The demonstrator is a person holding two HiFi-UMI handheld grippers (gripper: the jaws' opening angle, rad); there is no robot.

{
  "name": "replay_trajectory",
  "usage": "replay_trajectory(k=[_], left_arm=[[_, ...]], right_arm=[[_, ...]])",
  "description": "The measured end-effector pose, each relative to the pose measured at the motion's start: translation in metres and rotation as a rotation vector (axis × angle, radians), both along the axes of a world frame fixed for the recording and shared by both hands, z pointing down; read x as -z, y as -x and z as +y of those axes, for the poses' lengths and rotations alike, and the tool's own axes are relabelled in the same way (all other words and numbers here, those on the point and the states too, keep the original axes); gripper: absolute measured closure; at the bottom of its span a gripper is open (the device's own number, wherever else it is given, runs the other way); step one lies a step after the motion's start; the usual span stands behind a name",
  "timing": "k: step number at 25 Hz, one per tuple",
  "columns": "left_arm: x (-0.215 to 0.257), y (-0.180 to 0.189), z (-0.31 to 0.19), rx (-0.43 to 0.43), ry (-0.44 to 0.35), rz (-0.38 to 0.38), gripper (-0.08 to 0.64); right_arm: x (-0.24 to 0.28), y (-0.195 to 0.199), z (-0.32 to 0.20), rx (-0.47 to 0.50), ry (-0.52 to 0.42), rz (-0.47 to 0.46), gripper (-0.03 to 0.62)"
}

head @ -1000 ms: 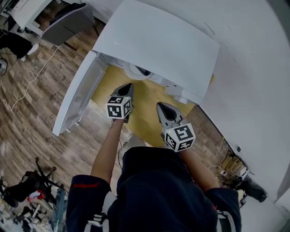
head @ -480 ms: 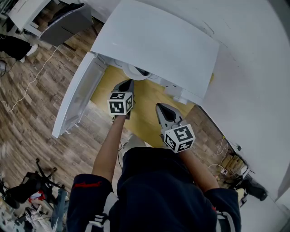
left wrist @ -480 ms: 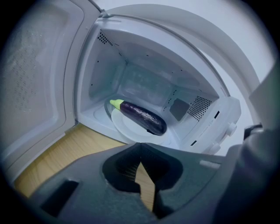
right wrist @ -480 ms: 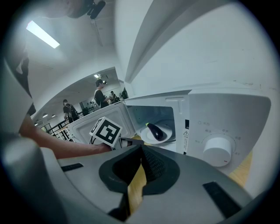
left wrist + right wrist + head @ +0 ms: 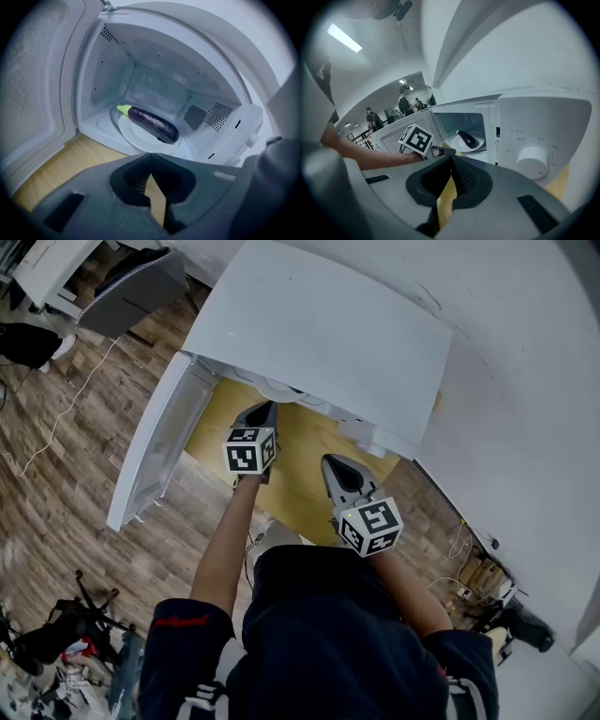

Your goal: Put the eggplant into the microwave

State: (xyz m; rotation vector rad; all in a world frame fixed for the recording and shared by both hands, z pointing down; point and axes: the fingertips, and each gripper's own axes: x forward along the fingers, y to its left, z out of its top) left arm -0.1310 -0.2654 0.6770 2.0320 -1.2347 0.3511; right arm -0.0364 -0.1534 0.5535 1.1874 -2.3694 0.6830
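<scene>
Inside the white box-shaped microwave (image 5: 319,334), on its round glass turntable plate (image 5: 136,138), lies the dark purple, glossy, elongated eggplant (image 5: 152,123) with a pale green stem cap. The hinged white door (image 5: 159,442) stands wide open on the left.

Change over the last second: left gripper (image 5: 265,411) has edged slightly nearer the cavity mouth in the head view. Right gripper (image 5: 335,465) has not moved. Left jaws are fully closed, tips meeting, nothing between them. Right jaws are likewise pressed together and empty, held over the yellow wooden tabletop (image 5: 300,474) in front of the oven, on the side of the white control knob (image 5: 532,161).

Reading: placement looks done, as neither gripper touches the eggplant. Likely remainder is closing the door, if wanted.

Orientation: eggplant lies flat, long axis diagonal across the plate. Stem end points to the plate's rear-left rim, the door-hinge side. Rounded dark end points to the front-right rim, the control-panel side, and sits close to the plate's edge.
</scene>
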Motion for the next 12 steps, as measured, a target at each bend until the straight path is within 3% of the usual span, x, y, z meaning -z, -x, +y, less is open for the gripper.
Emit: replay_trajectory(k=[12], left_arm=[[0.001, -0.009, -0.020, -0.013, -0.008, 0.004, 0.545]], right_arm=[[-0.002, -0.007, -0.007, -0.022, 0.007, 0.003, 0.580]])
